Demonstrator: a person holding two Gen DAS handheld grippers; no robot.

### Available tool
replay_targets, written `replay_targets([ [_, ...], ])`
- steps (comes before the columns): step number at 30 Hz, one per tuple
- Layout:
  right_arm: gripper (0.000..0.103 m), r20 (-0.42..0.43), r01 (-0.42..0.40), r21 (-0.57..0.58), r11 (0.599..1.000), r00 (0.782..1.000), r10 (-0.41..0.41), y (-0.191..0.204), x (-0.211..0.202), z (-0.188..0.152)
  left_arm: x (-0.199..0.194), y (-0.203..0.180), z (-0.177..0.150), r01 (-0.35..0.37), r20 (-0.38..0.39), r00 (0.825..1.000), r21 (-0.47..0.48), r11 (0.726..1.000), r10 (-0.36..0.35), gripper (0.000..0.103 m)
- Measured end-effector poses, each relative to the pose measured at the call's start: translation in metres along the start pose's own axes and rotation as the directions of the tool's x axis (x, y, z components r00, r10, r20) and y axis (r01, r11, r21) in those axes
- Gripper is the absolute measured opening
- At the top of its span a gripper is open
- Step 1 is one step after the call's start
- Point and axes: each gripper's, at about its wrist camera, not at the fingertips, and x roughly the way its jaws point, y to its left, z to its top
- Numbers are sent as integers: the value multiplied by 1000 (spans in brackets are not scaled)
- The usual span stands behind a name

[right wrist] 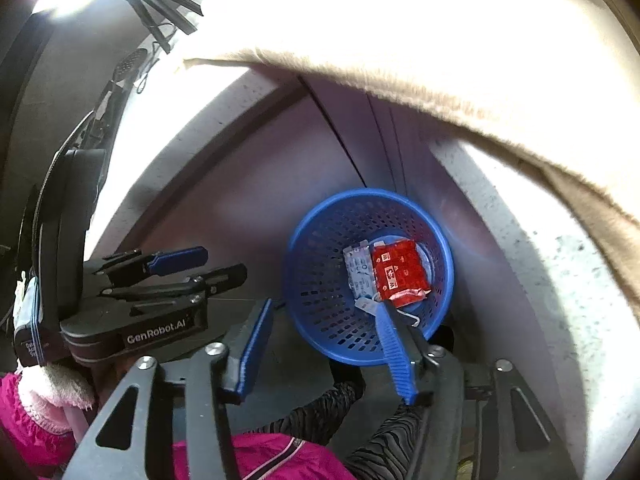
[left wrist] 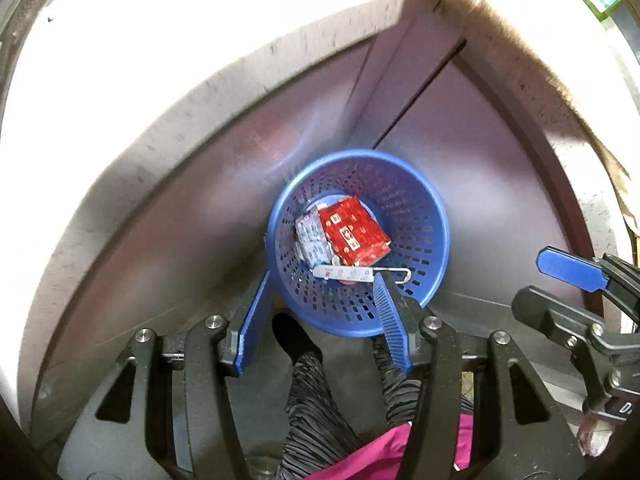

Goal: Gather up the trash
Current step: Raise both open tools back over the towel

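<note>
Both grippers hang over a blue basket (left wrist: 356,240) on the floor, in the corner of a grey counter (left wrist: 168,128). Left gripper (left wrist: 320,280) about half open, nothing between its pads; right gripper (right wrist: 326,320) likewise apart and empty — neither pad presses on anything. In the basket: a red packet (left wrist: 354,234), a white wrapper (left wrist: 312,240) touching it, and a flat strip (left wrist: 344,274) with a wire clip lying nearer the rim. Step in hand, as I judge it: the drop is done, trash is in the basket. Next move calls for lifting clear of the rim and looking for any further litter — none shows here. A beige cloth (right wrist: 440,60) drapes the counter edge above; legs and a pink jacket (right wrist: 280,456) below.
</note>
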Motion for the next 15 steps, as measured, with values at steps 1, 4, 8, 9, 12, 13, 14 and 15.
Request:
replay_targets([
  [1, 63, 3, -1, -6, 1000, 1000, 1, 0, -4, 0, -4, 0, 0, -4, 7, 1000, -1, 1000, 4, 53],
  [4, 65, 9, -4, -21, 1000, 1000, 5, 1, -13, 0, -16, 1, 1, -15, 37, 999, -5, 1000, 15, 53],
  [8, 65, 25, -23, -46, 999, 999, 24, 3, -29, 0, -36, 1, 3, -29, 85, 996, -8, 1000, 30, 53],
  [9, 65, 32, -30, -55, 998, 999, 31, 4, -34, 0, -42, 1, 4, -33, 96, 995, -10, 999, 34, 53],
  [12, 66, 56, -49, -78, 996, 997, 53, 6, -50, 1, -58, 4, 9, -31, 127, 991, -22, 999, 33, 53],
  [13, 66, 65, -54, -84, 995, 996, 60, 7, -55, 1, -64, 4, 11, -30, 139, 990, -25, 999, 33, 53],
  [14, 67, 77, -56, -93, 994, 995, 64, 8, -61, 2, -69, 4, 13, -32, 153, 988, -27, 999, 36, 53],
  [15, 67, 87, -55, -100, 993, 994, 64, 9, -66, 3, -75, 4, 15, -34, 166, 985, -28, 999, 38, 53],
])
